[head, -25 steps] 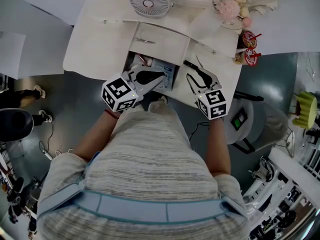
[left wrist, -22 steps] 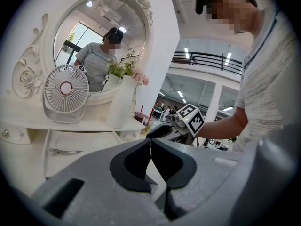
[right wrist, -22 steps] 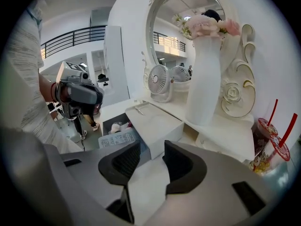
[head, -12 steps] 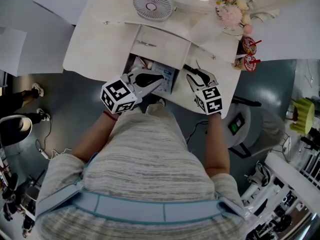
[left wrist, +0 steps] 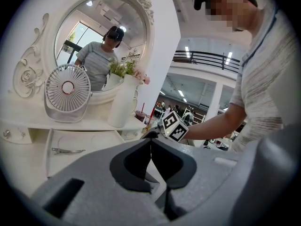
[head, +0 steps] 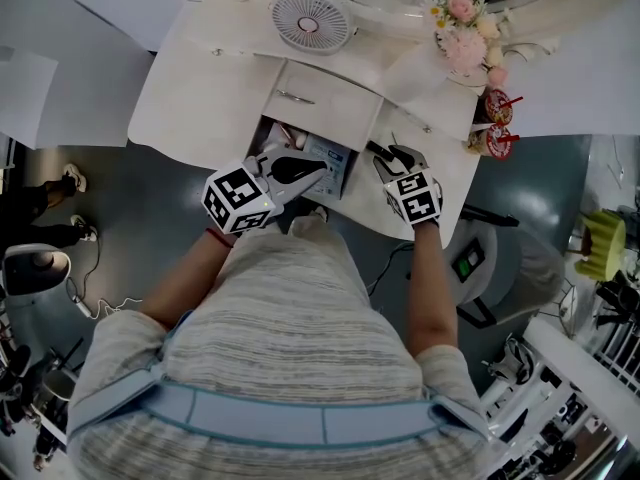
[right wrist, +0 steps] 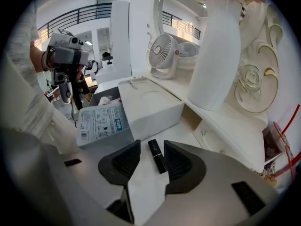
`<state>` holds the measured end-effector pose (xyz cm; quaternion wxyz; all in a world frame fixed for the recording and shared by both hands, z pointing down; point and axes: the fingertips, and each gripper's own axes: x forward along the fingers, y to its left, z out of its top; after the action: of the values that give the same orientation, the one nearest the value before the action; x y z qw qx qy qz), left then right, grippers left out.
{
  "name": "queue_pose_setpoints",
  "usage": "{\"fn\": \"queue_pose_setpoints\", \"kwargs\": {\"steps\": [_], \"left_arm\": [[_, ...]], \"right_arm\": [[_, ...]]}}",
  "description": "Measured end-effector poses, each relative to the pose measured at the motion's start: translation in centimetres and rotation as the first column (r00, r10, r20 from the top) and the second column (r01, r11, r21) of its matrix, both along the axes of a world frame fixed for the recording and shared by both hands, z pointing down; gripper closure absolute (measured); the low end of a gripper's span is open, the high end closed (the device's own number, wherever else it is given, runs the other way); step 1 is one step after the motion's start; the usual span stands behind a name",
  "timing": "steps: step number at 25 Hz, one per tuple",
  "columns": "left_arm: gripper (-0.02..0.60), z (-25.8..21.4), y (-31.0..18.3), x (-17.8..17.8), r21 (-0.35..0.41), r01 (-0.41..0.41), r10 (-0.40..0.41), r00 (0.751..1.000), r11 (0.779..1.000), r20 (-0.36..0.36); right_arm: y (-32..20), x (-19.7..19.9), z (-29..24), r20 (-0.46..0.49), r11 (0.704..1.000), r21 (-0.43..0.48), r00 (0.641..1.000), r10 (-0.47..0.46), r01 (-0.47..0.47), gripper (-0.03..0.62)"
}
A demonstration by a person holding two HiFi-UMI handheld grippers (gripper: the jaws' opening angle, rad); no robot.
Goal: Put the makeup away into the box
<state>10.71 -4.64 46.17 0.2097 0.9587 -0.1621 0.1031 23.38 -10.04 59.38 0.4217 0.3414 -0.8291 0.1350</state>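
Note:
A black lipstick tube (right wrist: 157,155) lies on the white vanity table (head: 190,88), just right of the open box (head: 262,133). My right gripper (right wrist: 151,157) is open, its jaws on either side of the tube, which sits close to the right pad without being held. In the head view that gripper (head: 395,158) rests at the table's front edge over the lipstick tube (head: 377,152). My left gripper (left wrist: 151,147) is shut with nothing in it, and in the head view the left gripper (head: 316,168) hovers above the box. A blue-and-white packet (right wrist: 101,121) stands in the box.
A white block (right wrist: 150,105) with a metal hair clip (left wrist: 68,150) on top sits behind the box. A small fan (head: 312,20), a tall white vase (right wrist: 214,55) with flowers (head: 465,28) and two drink cups (head: 495,118) stand at the back and right. An ornate mirror (left wrist: 101,41) rises behind.
My right gripper has moved forward over the table, bringing its jaws around the lipstick tube. The left gripper has stayed over the box, still shut.

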Motion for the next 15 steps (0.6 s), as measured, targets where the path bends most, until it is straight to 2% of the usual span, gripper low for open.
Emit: {"fn": "queue_pose_setpoints", "kwargs": {"steps": [6,10,15], "left_arm": [[0.569,0.1,-0.1,-0.2,-0.004,0.004,-0.004,1.0,1.0,0.006],[0.569,0.4,0.1,-0.3,-0.011,0.002,-0.002,1.0,1.0,0.012],[0.569,1.0,0.5,-0.5,-0.027,0.002,-0.002,1.0,1.0,0.018]], "right_arm": [[-0.6,0.1,1.8,-0.086,0.997,-0.031,0.993,-0.077,0.074,0.457],[-0.8,0.1,3.2,-0.179,0.983,-0.061,0.967,-0.183,0.175,0.459],[-0.9,0.2,4.5,-0.22,0.968,-0.098,0.944,-0.246,0.23,0.459]]}}
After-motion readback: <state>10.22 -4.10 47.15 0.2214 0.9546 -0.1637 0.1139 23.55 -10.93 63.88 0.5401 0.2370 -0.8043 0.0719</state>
